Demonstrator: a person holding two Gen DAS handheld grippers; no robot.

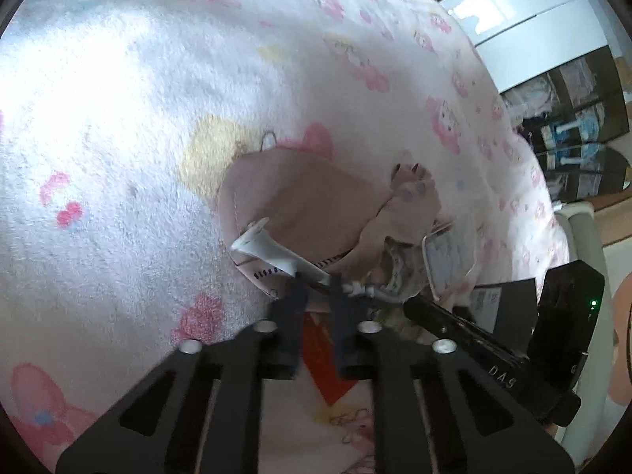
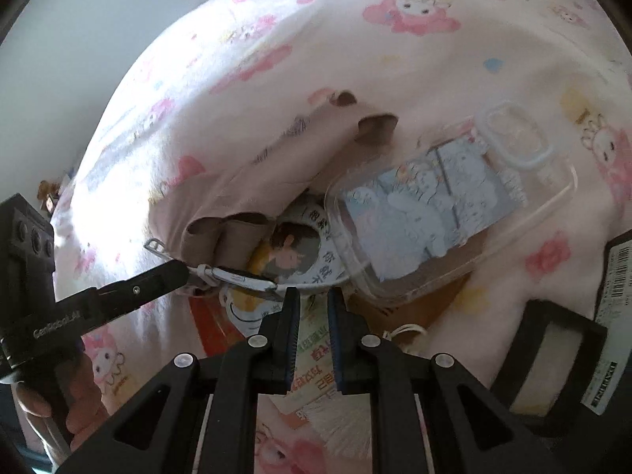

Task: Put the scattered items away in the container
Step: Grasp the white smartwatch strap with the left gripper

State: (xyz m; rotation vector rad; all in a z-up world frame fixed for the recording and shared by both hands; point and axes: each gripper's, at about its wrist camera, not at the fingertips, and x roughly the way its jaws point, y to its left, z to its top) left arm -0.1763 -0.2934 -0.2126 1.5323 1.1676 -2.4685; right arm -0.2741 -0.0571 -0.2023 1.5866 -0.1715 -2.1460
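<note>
Left wrist view: the left tool (image 1: pixel 316 288) has its fingers pinched on a thin white clip-like thing (image 1: pixel 272 251) with a cord end, right at the edge of a pinkish-beige cloth pouch (image 1: pixel 308 205). All of it sits on a bed under a pink cartoon blanket (image 1: pixel 118 118). A red card (image 1: pixel 328 359) lies just under the fingers, and the right tool (image 1: pixel 466 328) pokes in from the right.

Right wrist view: the right tool (image 2: pixel 312 296) hovers with a narrow gap between its pads; nothing I can see is gripped. It's above a round sticker card (image 2: pixel 296 252) and some paper packets. The clear plastic container (image 2: pixel 454 205) lies just beyond, with a blue cartoon card inside and its lid (image 2: pixel 513 138) resting at the far end. The left tool (image 2: pixel 173 272) comes in from the left, clamped on the white clip (image 2: pixel 237 276).
</note>
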